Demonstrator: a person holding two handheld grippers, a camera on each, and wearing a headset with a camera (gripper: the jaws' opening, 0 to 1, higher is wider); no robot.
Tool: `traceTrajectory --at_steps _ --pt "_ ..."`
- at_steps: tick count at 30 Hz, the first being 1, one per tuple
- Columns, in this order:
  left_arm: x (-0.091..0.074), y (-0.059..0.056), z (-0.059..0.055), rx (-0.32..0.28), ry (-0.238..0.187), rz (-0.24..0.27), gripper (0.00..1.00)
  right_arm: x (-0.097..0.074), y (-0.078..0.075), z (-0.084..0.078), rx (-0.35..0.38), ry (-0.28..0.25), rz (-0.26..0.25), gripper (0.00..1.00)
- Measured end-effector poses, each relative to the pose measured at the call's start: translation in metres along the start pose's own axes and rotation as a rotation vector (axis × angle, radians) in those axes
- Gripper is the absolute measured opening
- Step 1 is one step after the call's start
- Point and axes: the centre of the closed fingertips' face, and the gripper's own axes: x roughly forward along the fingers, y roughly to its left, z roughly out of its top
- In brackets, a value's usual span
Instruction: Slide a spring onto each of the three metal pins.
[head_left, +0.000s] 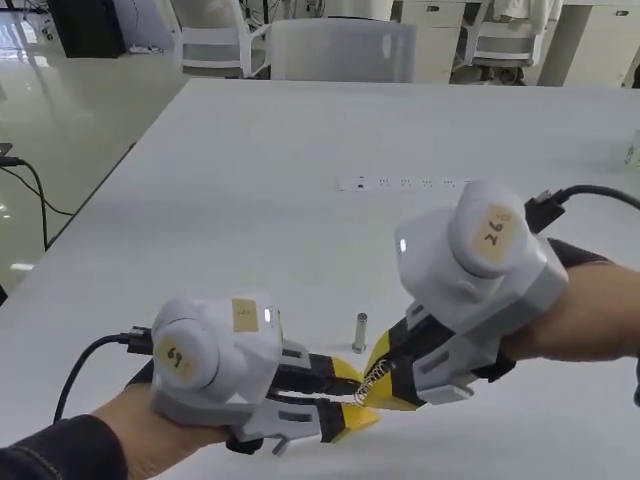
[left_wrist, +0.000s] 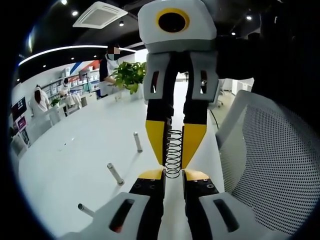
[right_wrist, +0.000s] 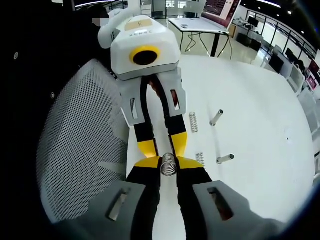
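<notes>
A small steel spring (head_left: 372, 378) hangs just above the white table (head_left: 300, 200), between the meeting tips of both grippers. My right gripper (right_wrist: 169, 164) is shut on the spring (right_wrist: 168, 165), which I see end-on between its yellow tips. My left gripper (left_wrist: 173, 175) grips the spring's (left_wrist: 173, 152) near end, while the right gripper's fingers (left_wrist: 156, 140) press on its sides. Three bare metal pins (left_wrist: 137, 141) (left_wrist: 115, 173) (left_wrist: 85, 210) stand on the table to the left. One pin (head_left: 360, 332) stands just behind the tips. Two loose springs (right_wrist: 193, 122) (right_wrist: 200, 158) lie beside two pins (right_wrist: 216, 118) (right_wrist: 225, 159).
A socket strip (head_left: 405, 183) is set into the table's middle. White chairs (head_left: 340, 50) stand at the far end. A mesh chair back (left_wrist: 265, 150) is close beside the grippers. People stand far off behind the table (left_wrist: 107, 65).
</notes>
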Motion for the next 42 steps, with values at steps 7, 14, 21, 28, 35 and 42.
traceTrajectory --at_steps 7,14,21,28,35,42 --pt "-0.002 0.002 -0.001 -0.020 -0.001 0.009 0.18 -0.004 -0.005 -0.003 0.012 0.004 -0.014 0.13" --pt "-0.008 0.009 -0.005 -0.048 -0.003 0.030 0.29 -0.006 -0.009 -0.008 0.026 0.012 -0.024 0.13" --pt "-0.017 0.019 -0.015 -0.083 0.004 0.078 0.40 -0.009 -0.014 -0.013 0.040 0.017 -0.038 0.13" --pt "-0.027 0.028 -0.018 -0.119 -0.007 0.123 0.49 -0.012 -0.019 -0.017 0.052 0.021 -0.050 0.13" --pt "-0.035 0.035 -0.023 -0.149 -0.012 0.162 0.57 -0.017 -0.024 -0.023 0.069 0.021 -0.062 0.13" --pt "-0.045 0.042 -0.031 -0.178 -0.018 0.201 0.61 -0.023 -0.030 -0.027 0.081 0.025 -0.079 0.13"
